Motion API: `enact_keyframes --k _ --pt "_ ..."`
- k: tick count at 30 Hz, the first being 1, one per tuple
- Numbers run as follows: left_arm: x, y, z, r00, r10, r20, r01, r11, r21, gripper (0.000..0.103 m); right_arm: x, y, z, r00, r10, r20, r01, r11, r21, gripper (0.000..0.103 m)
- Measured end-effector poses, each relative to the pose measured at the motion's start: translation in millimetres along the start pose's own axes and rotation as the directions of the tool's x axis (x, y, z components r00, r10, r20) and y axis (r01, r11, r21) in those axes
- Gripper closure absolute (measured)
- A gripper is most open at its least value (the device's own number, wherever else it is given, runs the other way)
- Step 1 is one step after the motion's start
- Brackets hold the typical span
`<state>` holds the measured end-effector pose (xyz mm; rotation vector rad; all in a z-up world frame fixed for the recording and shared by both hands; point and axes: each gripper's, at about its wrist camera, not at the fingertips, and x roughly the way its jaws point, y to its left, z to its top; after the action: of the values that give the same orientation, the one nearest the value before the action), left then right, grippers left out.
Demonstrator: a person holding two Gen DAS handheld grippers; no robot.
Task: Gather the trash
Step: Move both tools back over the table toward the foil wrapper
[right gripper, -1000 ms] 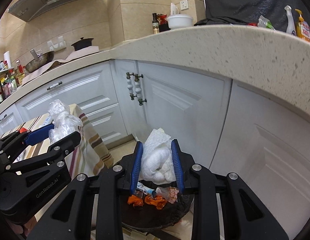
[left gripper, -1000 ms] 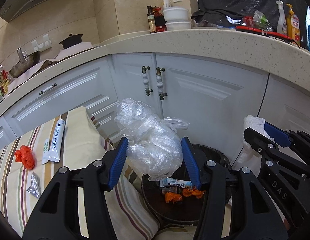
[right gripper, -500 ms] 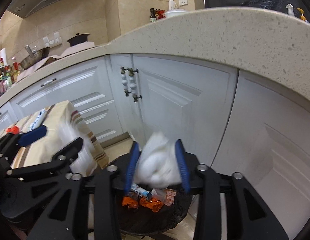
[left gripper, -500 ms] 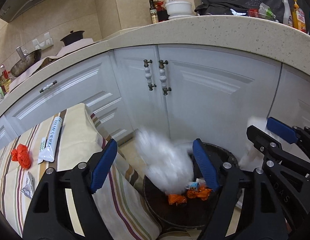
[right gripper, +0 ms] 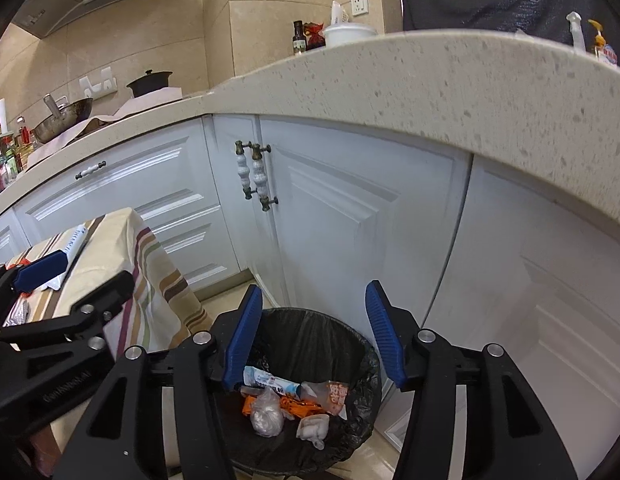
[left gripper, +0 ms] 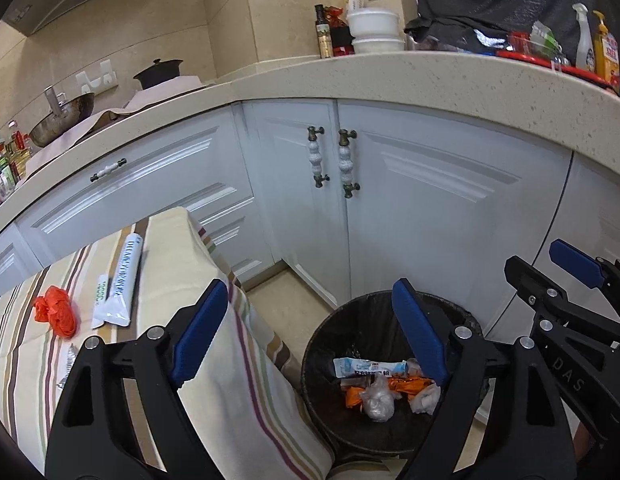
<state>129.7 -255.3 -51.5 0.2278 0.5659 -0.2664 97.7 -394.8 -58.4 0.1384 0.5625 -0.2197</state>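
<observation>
Hovering above a black-lined trash bin (left gripper: 326,364), both grippers are seen with their blue fingers spread and nothing between them. The left gripper (left gripper: 310,336) fills the lower centre of the left wrist view, its jaws having just been opening wide; one finger (left gripper: 197,332) lies over the striped tablecloth (left gripper: 229,380), the other over the bin's rim. The right gripper (right gripper: 314,336) is framed in the lower centre of the right wrist view, its jaws likewise having just been opening, released, with the bin (right gripper: 350,344) directly beneath them.

Inside the bin, a crumpled clear plastic bag (right gripper: 265,414) is seen at the bottom, and just to its right a wadded white tissue (right gripper: 314,428). Behind these, orange wrappers (right gripper: 297,404) and a white-and-blue packet (right gripper: 269,382) are piled together.

At the left of the left wrist view, the bench under the tablecloth carries what is not yet binned: a crumpled orange bag (left gripper: 55,312), a long white tube (left gripper: 123,280) with a smaller white tube (left gripper: 101,300) touching its left side, and a silver scrap (left gripper: 67,364) near the lower left edge. White cabinet doors (left gripper: 410,208) fill the background under a speckled counter (left gripper: 390,76).
</observation>
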Motion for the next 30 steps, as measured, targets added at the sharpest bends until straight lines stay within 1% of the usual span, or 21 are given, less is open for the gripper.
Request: enact_keyframes --k 5,8,11,16,23,30 --pt "-15.2 27.7 2.3 1.000 0.020 0.014 -0.020 0.999 -0.035 0.021 -11.1 15.0 7.2 1.000 0.008 0.024 -0.008 1.000 -0.012 0.045" --pt "-25.5 47.9 2.0 0.998 0.049 0.028 -0.047 0.998 -0.052 0.021 -15.0 26.5 10.8 0.999 0.019 0.033 -0.018 1.000 -0.024 0.043" --pt "-34.9 73.5 0.0 0.996 0.083 0.033 -0.080 0.993 -0.085 0.021 -18.6 42.1 13.9 0.998 0.041 0.043 -0.040 0.998 -0.039 0.043" --pt "-50.3 121.8 -8.2 0.988 0.154 0.028 -0.149 0.978 -0.144 0.019 -23.6 79.2 17.5 0.993 0.105 0.052 -0.101 0.992 -0.080 0.042" --pt "-71.4 191.4 -31.2 0.966 0.260 -0.005 -0.255 0.942 -0.219 0.019 -27.4 141.4 18.0 0.977 0.210 0.044 -0.201 0.968 -0.153 0.042" --pt "-95.6 261.1 -59.0 0.927 0.372 -0.051 -0.370 0.880 -0.298 0.019 -28.9 208.7 14.4 0.949 0.316 0.010 -0.305 0.924 -0.230 0.042"
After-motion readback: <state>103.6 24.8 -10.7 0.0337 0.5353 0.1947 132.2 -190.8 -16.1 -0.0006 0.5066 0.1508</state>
